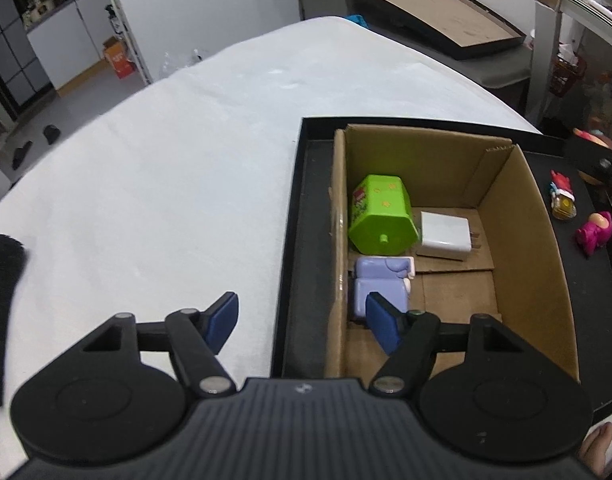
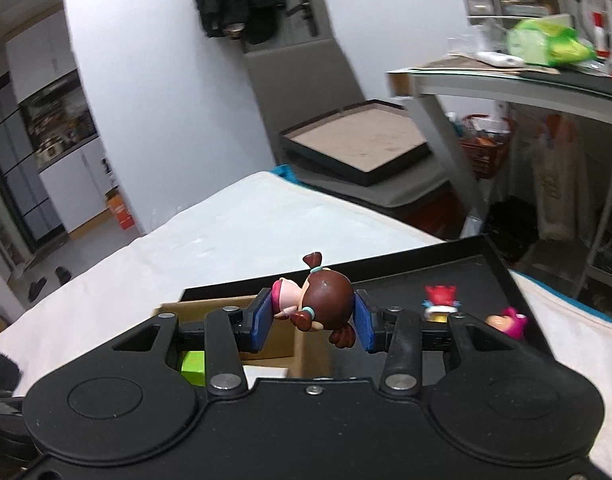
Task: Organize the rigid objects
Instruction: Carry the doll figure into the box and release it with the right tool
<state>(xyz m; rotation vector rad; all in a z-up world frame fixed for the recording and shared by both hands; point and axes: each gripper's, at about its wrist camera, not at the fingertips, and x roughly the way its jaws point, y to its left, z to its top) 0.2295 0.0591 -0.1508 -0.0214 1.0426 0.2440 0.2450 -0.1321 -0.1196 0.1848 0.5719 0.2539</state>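
The right tool (image 2: 313,322) clamps a doll (image 2: 317,300) sideways above the tray (image 2: 501,276), so it may slip before reaching the box (image 1: 521,240); the left tool (image 1: 302,320) hangs released, empty.

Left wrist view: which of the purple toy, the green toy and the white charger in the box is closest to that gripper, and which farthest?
1. Purple toy, right by the left gripper, touching one pad.
2. Green toy, behind it, by the box's left wall.
3. White charger, to the green toy's right; too close to call between these two.
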